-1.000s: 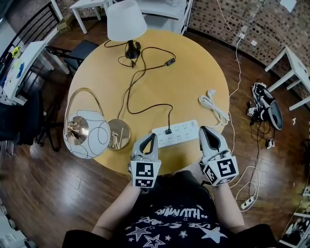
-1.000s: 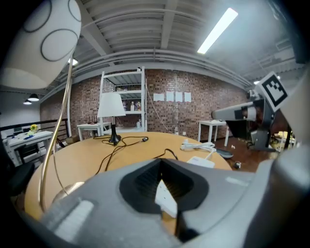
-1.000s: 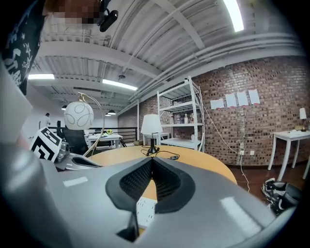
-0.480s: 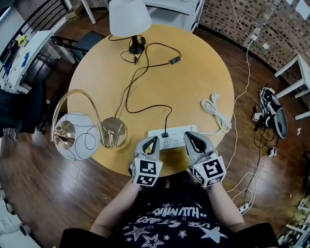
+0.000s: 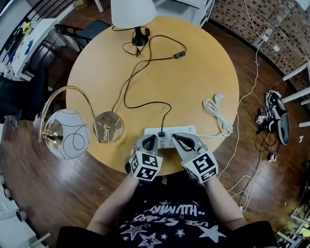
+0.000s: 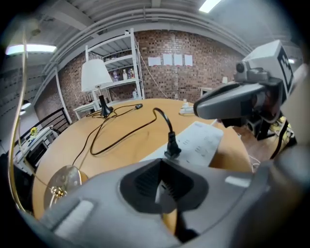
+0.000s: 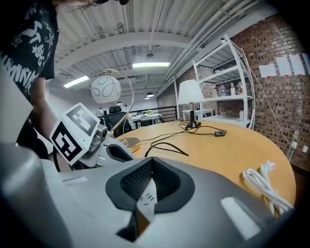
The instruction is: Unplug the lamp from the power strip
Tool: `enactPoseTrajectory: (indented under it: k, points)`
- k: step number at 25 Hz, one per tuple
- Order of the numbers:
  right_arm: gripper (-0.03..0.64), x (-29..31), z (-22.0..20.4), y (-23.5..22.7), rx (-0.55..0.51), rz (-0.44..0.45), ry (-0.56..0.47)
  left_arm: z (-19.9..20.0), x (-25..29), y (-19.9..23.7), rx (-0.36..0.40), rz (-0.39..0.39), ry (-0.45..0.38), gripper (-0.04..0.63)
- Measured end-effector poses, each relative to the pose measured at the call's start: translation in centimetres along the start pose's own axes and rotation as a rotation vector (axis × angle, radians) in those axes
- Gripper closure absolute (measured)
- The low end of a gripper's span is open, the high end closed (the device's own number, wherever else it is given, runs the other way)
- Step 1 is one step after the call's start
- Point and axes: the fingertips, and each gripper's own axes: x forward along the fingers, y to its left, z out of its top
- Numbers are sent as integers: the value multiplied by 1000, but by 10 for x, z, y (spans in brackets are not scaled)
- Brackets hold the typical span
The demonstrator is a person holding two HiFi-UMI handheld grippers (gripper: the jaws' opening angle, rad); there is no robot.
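Note:
The white power strip [image 5: 181,131] lies near the round table's front edge, with the lamp's black plug [image 5: 162,133] standing in its left part. From the plug the black cord [image 5: 127,89] snakes back to the white-shaded lamp [image 5: 132,11] at the far edge. My left gripper [image 5: 149,140] is shut, its tips just short of the plug [image 6: 172,145] on its left. My right gripper [image 5: 177,137] is shut and empty, its tips over the strip just right of the plug. Through its jaws a sliver of the strip [image 7: 144,199] shows.
A gold arc lamp with a wire globe [image 5: 66,139] and a round base [image 5: 108,127] stands at the table's left front. A coiled white cable [image 5: 216,110] lies at the right. The cord's inline switch [image 5: 180,54] rests farther back. Bags and cables lie on the floor [image 5: 273,118].
Both grippers have sunk toward the power strip. The right one has slid left along the strip toward the plug, so the two now sit close together on either side of it.

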Motion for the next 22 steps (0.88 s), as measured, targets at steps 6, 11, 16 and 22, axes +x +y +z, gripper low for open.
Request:
enactPoseTrajectory:
  k: [6,11,16,22]
  points:
    - [607,12,-12,7,-26,88,86,-1,-1,-1,1,17,24,592]
    - [494,24,-20,16,-70,158,156,-2,-1,-2,-15,11,28,592]
    - [489,41,-28,18,-131,198,217,-3,-1,-2,-33,-2,32,592]
    - [489,57,-30,22,-263,254,300,-1,-1,-2,-40,-10,36,592]
